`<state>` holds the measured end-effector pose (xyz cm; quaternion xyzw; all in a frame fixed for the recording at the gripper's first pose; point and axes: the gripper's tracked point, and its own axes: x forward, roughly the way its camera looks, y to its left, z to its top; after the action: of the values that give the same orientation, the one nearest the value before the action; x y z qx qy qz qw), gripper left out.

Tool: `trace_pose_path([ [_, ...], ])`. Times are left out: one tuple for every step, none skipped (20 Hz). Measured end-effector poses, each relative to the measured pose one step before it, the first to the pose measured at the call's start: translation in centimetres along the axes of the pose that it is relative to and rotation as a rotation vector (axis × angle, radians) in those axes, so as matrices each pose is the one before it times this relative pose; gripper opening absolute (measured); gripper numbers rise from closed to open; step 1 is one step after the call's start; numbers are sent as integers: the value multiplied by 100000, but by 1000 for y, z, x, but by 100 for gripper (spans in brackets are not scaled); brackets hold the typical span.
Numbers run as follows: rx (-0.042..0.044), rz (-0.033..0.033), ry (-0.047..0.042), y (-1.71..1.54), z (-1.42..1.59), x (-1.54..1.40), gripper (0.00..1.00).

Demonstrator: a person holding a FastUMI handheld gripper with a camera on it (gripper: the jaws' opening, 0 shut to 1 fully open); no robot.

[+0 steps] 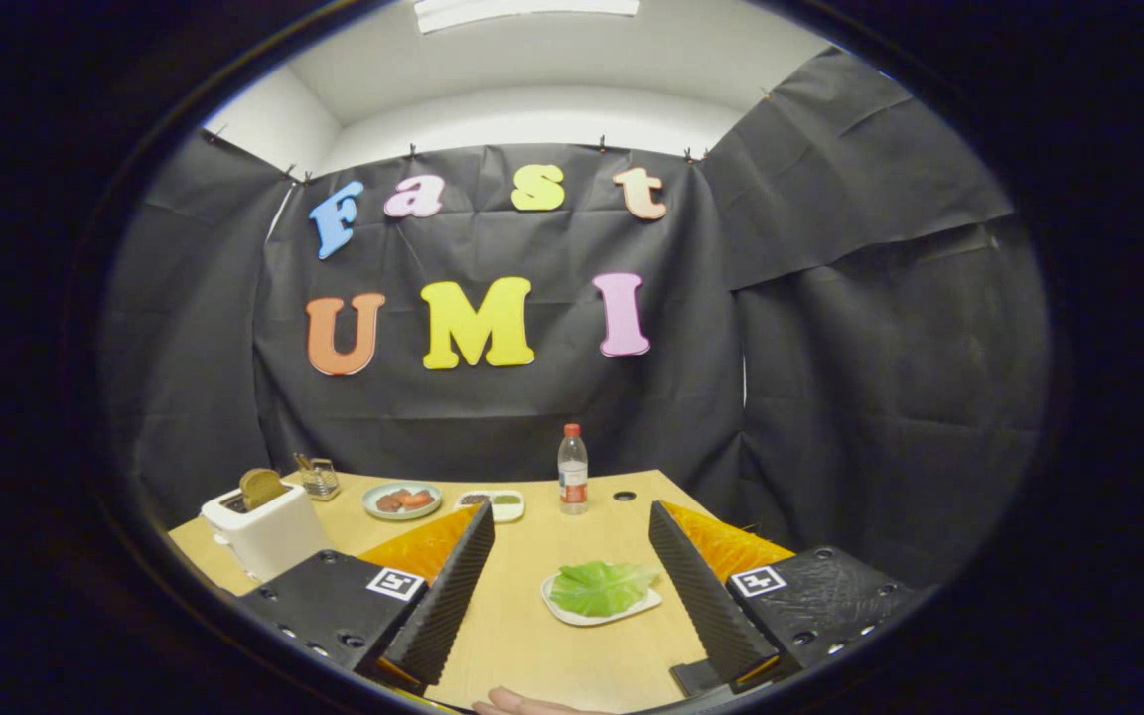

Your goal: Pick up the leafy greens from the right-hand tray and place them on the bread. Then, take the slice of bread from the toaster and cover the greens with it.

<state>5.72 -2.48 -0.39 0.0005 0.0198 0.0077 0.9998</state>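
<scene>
we see the gripper (572,541) held above the wooden desk (532,655) with its fingers (453,586) spread wide and nothing between their pads. the leafy greens (600,586) lie on a small white tray (572,613) on the desk, between the fingers and nearer the right one, not touched by either. beyond the left finger a white toaster (269,531) stands with a brown slice of bread (261,487) sticking up from its slot. behind it is a small glass jar (319,479). farther back sit a round plate (401,500) with reddish pieces, possibly meat, a small white dish (495,504) and an upright water bottle (572,469) with a red cap.
</scene>
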Motion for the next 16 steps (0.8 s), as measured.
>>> trace_pose_path([
  [-874,-707,1767,-538,-562,1254,96],
  [-701,-1003,2708,-667,-726,1422,96],
  [-923,-392,3360,-553,-1029,1523,96],
  [-1514,-406,3729,-490,-1017,1503,96],
  [-1605,-1261,3316,-648,-1077,1796,96],
  [-1104,-1638,3414,-739,-899,1758,96],
  [-282,-315,3441,-278,-1137,1699,96],
  [-208,221,4425,14,-1263,1784,97],
  [-660,767,4896,134,-1570,1936,96],
  [-965,580,4617,277,-1378,1796,96],
  [-1145,287,4149,214,-1121,1745,95],
  [-1203,436,3135,195,-835,1433,95],
  [-812,-339,2633,65,-678,1385,94],
  [-297,-62,2701,70,-629,1227,94],
  [245,295,2830,118,-505,1145,93],
  [512,-274,2955,-23,-581,1121,91],
])
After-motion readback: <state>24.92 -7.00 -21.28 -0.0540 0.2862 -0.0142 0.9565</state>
